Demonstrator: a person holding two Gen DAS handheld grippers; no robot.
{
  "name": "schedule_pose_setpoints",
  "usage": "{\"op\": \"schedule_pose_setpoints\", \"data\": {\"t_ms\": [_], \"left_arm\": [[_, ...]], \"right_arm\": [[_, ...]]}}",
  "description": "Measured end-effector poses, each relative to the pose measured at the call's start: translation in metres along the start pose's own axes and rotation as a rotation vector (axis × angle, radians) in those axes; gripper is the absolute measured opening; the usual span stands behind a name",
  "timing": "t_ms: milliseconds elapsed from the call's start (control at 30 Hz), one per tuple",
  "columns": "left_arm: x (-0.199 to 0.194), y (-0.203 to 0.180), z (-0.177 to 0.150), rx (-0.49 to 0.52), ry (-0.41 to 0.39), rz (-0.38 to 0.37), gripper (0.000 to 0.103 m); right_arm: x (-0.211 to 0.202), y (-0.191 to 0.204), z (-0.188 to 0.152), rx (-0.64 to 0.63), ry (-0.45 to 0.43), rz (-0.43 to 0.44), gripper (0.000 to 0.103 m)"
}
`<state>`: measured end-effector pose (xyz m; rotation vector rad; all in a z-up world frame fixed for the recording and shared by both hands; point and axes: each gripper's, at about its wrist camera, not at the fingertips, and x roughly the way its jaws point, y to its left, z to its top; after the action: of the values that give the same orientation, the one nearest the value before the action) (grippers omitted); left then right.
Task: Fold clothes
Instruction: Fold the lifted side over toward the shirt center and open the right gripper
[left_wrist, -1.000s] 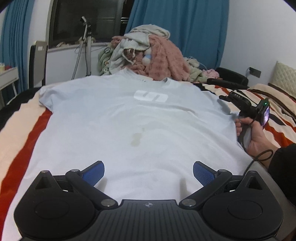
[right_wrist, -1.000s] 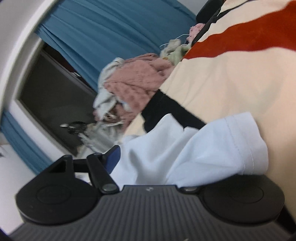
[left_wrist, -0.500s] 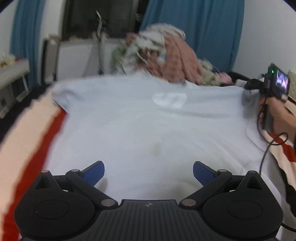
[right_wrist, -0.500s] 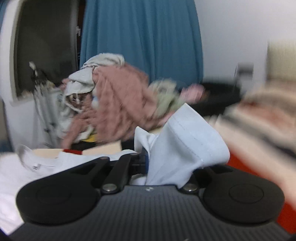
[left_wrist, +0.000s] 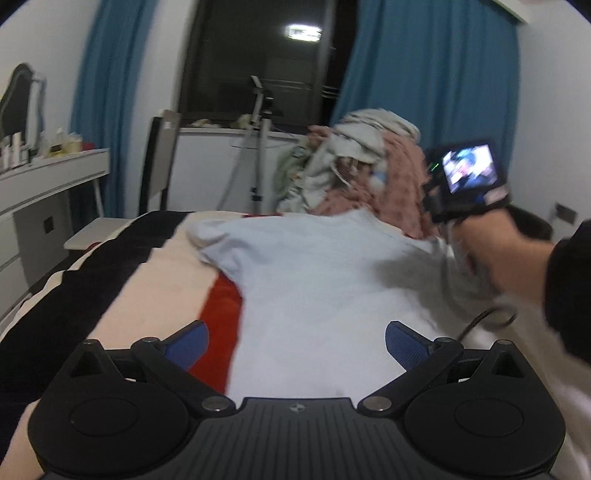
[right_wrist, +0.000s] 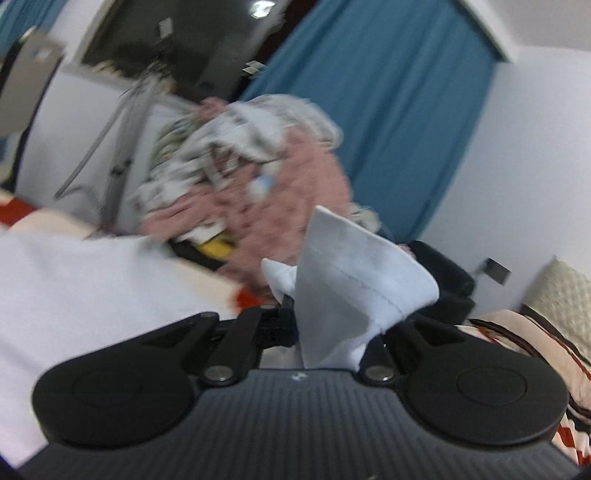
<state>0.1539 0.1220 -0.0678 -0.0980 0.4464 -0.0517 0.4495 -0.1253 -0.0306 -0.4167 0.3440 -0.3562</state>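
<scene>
**Sleeve lifted and carried across the shirt**

Sleeve fabric that lay flat on the striped blanket (left_wrist: 155, 280) a second ago now stands up, pinched in the right gripper (right_wrist: 325, 325), whose jaws are closed tight on it. The pale blue T-shirt (left_wrist: 317, 280) lies spread on the bed, and its right side now rises in a fold towards the right hand (left_wrist: 491, 254), which has swung in over the shirt. The chest print seen earlier is out of sight, probably under the fold, though blur makes that uncertain. The left gripper (left_wrist: 295, 343) hovers low over the hem, blue pads wide apart and empty. Beyond the collar sits a heap of laundry (left_wrist: 362, 166), with a tripod (left_wrist: 258, 147) and blue curtains (left_wrist: 436, 92) behind.
</scene>
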Motion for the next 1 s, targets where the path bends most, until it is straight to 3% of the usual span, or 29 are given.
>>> {"op": "schedule_pose_setpoints", "data": {"t_ms": [133,167,233,267,300,400,633,800,1000], "left_arm": [[0.015,0.018,-0.004,-0.034,0.024,0.02,0.103],[0.019,0.021,-0.005,-0.042,0.03,0.026,0.103],[0.026,0.022,-0.005,-0.05,0.03,0.039,0.103],[0.028,0.021,-0.005,-0.051,0.027,0.039,0.103],[0.03,0.02,-0.005,-0.05,0.025,0.035,0.103],[0.032,0.014,-0.006,-0.038,0.02,0.021,0.103],[0.011,0.002,-0.001,-0.006,-0.006,0.024,0.103],[-0.01,-0.006,0.003,0.016,-0.033,0.02,0.103],[-0.068,-0.017,-0.003,0.019,-0.078,-0.046,0.103]], "right_arm": [[0.002,0.054,-0.001,0.011,0.043,0.051,0.014],[0.003,0.058,-0.002,0.039,0.053,0.078,0.024],[0.0,0.053,-0.005,0.126,0.067,0.181,0.067],[0.0,0.051,-0.005,0.158,0.073,0.228,0.097],[-0.001,0.049,-0.006,0.191,0.08,0.275,0.101],[-0.01,0.041,-0.003,0.245,0.071,0.381,0.101],[-0.083,-0.027,-0.002,0.335,-0.02,0.475,0.101],[-0.163,-0.091,-0.023,0.418,-0.088,0.507,0.101],[-0.271,-0.146,-0.072,0.432,-0.141,0.525,0.101]]}}
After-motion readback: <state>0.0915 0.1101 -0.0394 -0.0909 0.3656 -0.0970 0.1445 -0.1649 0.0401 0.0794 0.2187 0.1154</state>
